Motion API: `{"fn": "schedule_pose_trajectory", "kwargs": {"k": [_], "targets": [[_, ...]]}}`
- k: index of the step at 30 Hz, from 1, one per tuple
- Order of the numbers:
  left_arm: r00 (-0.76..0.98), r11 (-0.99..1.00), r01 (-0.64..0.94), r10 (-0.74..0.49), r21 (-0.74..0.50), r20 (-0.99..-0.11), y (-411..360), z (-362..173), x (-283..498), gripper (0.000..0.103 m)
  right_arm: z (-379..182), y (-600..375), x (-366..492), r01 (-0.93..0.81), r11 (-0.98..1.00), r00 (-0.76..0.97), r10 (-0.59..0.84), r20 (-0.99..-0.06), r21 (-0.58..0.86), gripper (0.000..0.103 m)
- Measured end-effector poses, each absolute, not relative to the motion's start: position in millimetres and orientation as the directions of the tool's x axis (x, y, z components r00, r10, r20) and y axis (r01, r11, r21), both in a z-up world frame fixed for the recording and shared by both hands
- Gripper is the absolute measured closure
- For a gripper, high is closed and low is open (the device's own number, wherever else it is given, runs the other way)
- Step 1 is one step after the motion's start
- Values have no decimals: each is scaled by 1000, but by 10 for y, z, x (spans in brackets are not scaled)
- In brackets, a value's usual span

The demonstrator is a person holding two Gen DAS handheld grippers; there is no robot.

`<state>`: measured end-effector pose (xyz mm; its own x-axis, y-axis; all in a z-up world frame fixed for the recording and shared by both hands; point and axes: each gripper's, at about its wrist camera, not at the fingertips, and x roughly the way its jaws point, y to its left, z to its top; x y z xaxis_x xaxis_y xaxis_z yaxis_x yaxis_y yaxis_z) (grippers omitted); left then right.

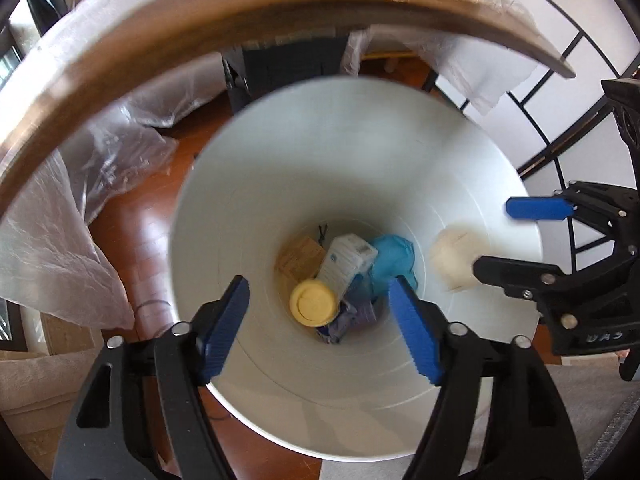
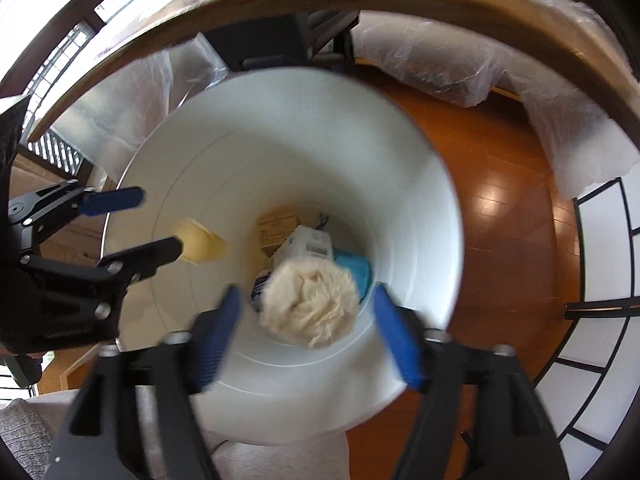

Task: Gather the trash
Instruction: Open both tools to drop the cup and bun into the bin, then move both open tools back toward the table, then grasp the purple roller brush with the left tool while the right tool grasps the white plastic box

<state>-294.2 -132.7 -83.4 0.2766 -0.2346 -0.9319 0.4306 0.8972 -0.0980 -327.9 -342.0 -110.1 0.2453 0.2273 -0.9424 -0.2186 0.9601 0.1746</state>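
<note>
A white bin (image 1: 280,160) (image 2: 280,140) stands on the floor, and both grippers point down into it. My left gripper (image 1: 317,280) (image 2: 160,222) is open; a round yellow lid (image 1: 313,303) (image 2: 202,242) shows below it, free of the pads. My right gripper (image 2: 306,289) (image 1: 492,236) is open too, with a cream crumpled wad (image 2: 310,306) (image 1: 454,258) in the gap, touching neither pad. At the bin's bottom lie a white carton with a barcode (image 1: 344,264), a blue piece (image 1: 394,256) and a brown card (image 1: 300,258).
A wooden table edge (image 1: 200,12) under clear plastic sheeting arcs above the bin. Polished wood floor (image 2: 500,200) surrounds it, with crumpled plastic sheets (image 1: 100,168) to the left. A white panel with black bars (image 2: 600,260) stands at the right.
</note>
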Motion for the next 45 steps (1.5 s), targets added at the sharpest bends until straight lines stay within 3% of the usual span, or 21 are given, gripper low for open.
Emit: {"fn": "schedule_pose_trajectory", "kwargs": {"k": [6, 8, 11, 17, 21, 27, 32, 35, 41, 45], "targets": [[342, 892, 443, -260, -89, -903, -1269, -506, -3014, 29, -515, -3539, -3275, -235, 955, 365, 259, -894, 181, 26], [391, 889, 450, -286, -89, -875, -1252, -244, -3057, 28, -162, -3594, -3235, -240, 949, 441, 295, -848, 205, 19], [525, 899, 437, -294, -44, -799, -1220, 231, -3077, 2, 291, -3690, -3044, -228, 949, 556, 312, -771, 219, 7], [730, 917, 357, -153, 181, -666, -1350, 696, -2570, 2, 868, -3713, -2110, -232, 939, 658, 343, -670, 253, 4], [736, 926, 295, -62, 237, -674, -1437, 614, -1923, 2, 865, -3511, -1245, -248, 932, 612, 363, -703, 265, 4], [701, 954, 231, -28, 189, -713, -1426, 404, -1262, 2, 554, -3157, -107, -210, 910, 464, 414, -783, 357, 4], [682, 966, 209, -33, 151, -731, -1477, 321, -920, 2, 258, -2882, 350, -219, 927, 400, 369, -839, 304, 5], [668, 966, 208, -27, 151, -743, -1521, 246, -774, 2, 181, -2782, 446, -224, 923, 373, 377, -848, 312, 8], [641, 974, 204, -56, 100, -766, -1513, 166, -611, 2, 58, -2660, 633, -273, 924, 355, 355, -865, 267, 24], [642, 975, 206, -70, 83, -763, -1537, 161, -525, 2, -5, -2695, 676, -277, 920, 333, 363, -870, 278, 46]]}}
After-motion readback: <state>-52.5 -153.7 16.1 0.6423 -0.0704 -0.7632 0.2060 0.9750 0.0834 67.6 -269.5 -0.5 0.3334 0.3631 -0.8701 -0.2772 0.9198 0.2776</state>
